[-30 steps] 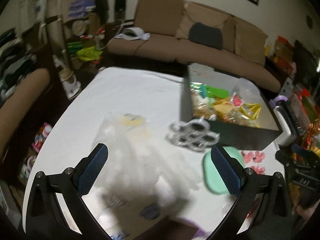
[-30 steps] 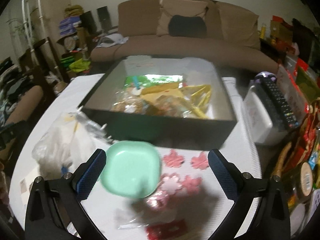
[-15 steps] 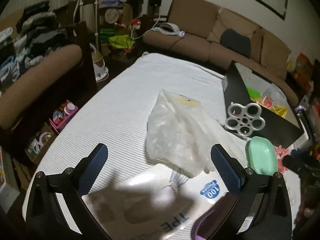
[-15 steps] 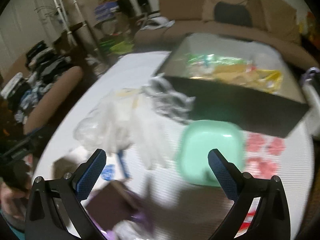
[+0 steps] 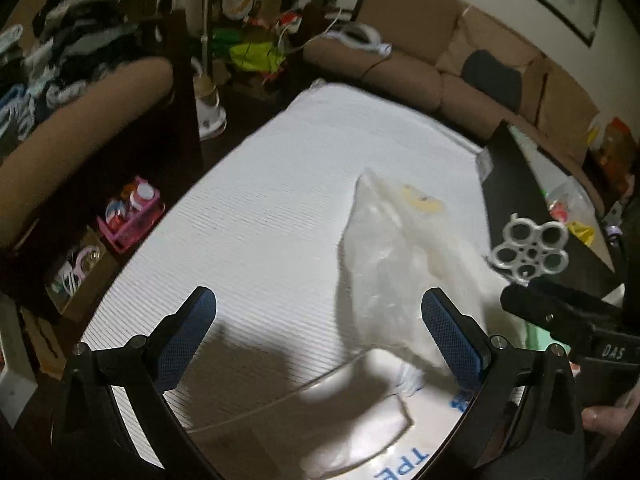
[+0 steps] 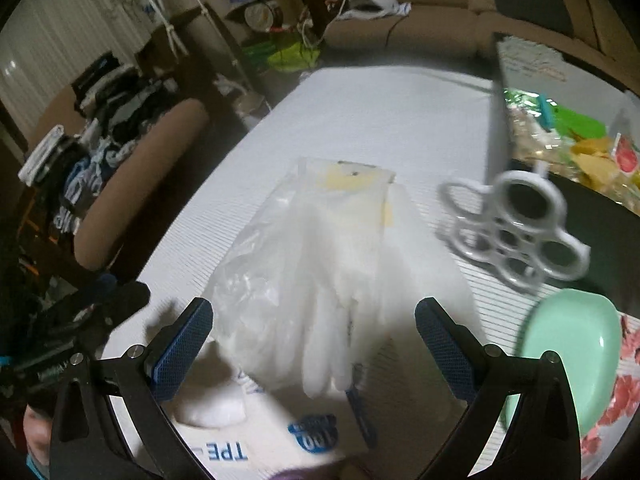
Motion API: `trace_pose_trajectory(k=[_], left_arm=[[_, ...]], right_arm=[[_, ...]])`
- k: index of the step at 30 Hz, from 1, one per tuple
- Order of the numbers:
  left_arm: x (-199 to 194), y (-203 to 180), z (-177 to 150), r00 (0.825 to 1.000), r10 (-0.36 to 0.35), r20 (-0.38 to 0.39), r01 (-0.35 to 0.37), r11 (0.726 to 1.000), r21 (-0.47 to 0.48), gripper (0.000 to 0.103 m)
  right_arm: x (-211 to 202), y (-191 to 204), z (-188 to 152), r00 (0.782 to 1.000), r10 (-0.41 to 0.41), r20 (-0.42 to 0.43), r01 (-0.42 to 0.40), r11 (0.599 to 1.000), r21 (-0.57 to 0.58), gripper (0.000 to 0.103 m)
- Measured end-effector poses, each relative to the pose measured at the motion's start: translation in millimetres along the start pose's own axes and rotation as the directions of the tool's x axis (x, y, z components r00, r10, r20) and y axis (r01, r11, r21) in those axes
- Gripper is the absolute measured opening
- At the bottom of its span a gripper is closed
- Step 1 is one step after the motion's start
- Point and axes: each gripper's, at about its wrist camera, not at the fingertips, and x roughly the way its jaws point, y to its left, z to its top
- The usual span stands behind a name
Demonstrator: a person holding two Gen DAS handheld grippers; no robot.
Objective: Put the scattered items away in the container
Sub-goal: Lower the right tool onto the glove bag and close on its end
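Both claws spread, empty: right claw [image 6: 314, 344] over clear plastic glove bag [image 6: 320, 264]; left claw [image 5: 318, 334] over white bench [image 5: 280, 200].

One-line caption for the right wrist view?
Open right gripper poised over a clear bag of gloves, beside the white ring holder and green dish.

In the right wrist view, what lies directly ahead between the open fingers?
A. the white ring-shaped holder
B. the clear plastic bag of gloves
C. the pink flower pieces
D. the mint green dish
B: the clear plastic bag of gloves lies centred ahead of the right gripper, while the mint green dish sits off to the right.
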Motion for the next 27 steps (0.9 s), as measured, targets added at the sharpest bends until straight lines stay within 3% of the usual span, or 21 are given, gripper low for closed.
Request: trace_pose_trajectory(k=[3,5,7,10,15,19,24,27], left_arm=[[14,8,0,0.999,0.009,-0.051,-0.010,1.000,-0.023,0.103],[17,11,1,0.997,0.025,-0.068,-0.027,0.999,-0.039,0.103],[10,15,3,0.999,0.004,-0.050,-0.008,0.998,-0.066,0.103],[-3,21,6,1.000,-0.002,-0.014,0.001,0.997,-0.082,0.103],[-15,34,9,1.000,0.001,0.003,-0.001,0.994,-0.110,0.103],[-16,50,10,1.000,0.020,-0.010,-0.021,0.990,-0.140,0.103],[-18,63,11,1.000,0.006,-0.009,-0.008,0.984,-0.180,0.103],[-18,62,11,1.000,-0.001,-0.009,-0.001,0.983,-0.181,0.103]], right_arm=[[14,4,-3,0.999,-0.027,-0.032,0.027,1.000,-0.003,0.103],[11,6,-8,0.999,-0.039,-0.010,0.039,0.999,-0.018,0.102],[2,18,-16,0.999,-0.037,0.031,0.039,0.996,-0.082,0.101],[-5,48,-25,0.998,-0.024,0.066,0.038,0.974,-0.222,0.091],[20,92,-35,0.999,-0.045,0.026,0.051,0.924,-0.378,0.085],[46,95,-35,0.998,-0.071,0.000,0.066,0.929,-0.363,0.085],[76,95,-36,0.982,-0.189,-0.018,0.167,0.906,-0.389,0.085],[86,97,-33,0.972,-0.235,-0.015,0.209,0.888,-0.410,0.074]])
